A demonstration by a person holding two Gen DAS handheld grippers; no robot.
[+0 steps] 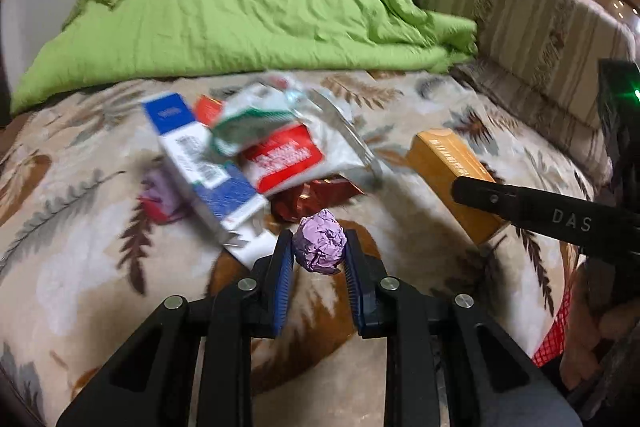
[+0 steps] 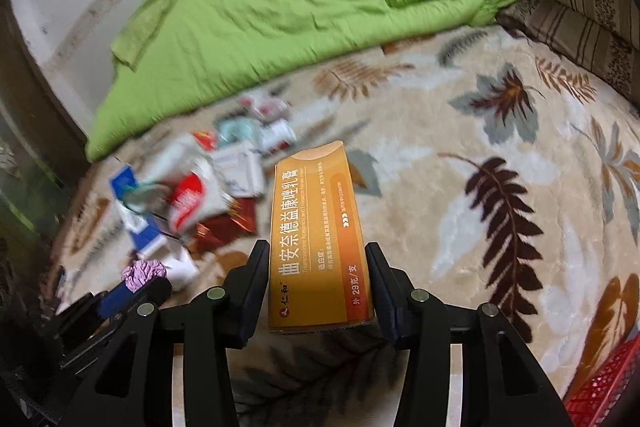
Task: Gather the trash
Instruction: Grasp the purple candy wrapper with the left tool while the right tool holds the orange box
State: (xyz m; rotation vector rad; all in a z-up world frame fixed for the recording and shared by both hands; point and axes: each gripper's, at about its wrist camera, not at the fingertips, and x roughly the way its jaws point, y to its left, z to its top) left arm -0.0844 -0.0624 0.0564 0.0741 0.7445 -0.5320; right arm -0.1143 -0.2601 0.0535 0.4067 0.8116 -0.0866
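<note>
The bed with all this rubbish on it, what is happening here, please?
A person is collecting trash off a leaf-patterned blanket with two handheld grippers. The left gripper is closed on a crumpled purple foil ball. The right gripper is holding an orange medicine box. A pile of boxes and wrappers remains on the blanket, near a green quilt. A red mesh basket shows at the right edge.

Ahead-left of the right gripper [image 2: 318,257], the trash pile [image 2: 192,195] blurs; red basket [image 2: 600,383] cut off lower right.
</note>
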